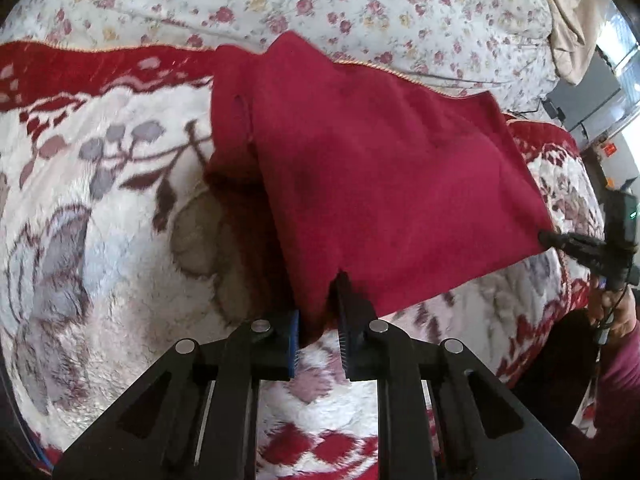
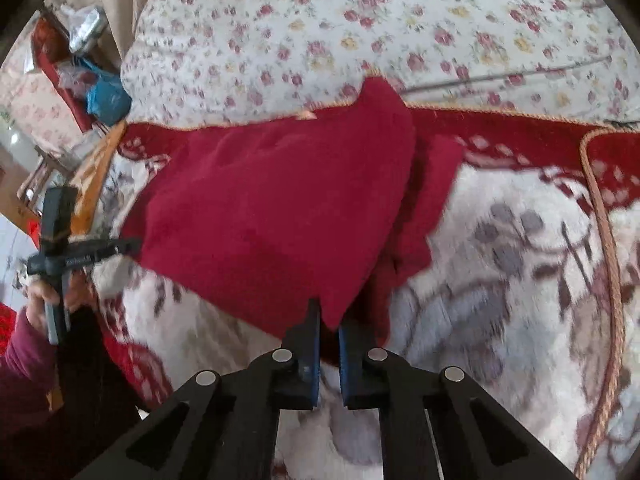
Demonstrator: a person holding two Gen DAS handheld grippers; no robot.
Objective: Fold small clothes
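now both grippers pinch the near corners of the red garment [image 1: 380, 160], left gripper [image 1: 320, 300] and right gripper [image 2: 329, 320] clamped on cloth. it hangs stretched above the plush floral blanket [image 1: 100, 220].

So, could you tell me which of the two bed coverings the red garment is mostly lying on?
The plush red-and-white blanket, not the small-flowered quilt behind it; only the red garment's far tip overlaps the quilt.

Soft daylight fills both pictures. A bright window [image 1: 624, 80] glows white at the far right. The red cloth [image 1: 380, 184] drops a dark shadow on the blanket [image 1: 100, 220]. Edges bend round, corners go black, and the right view looks smeary.
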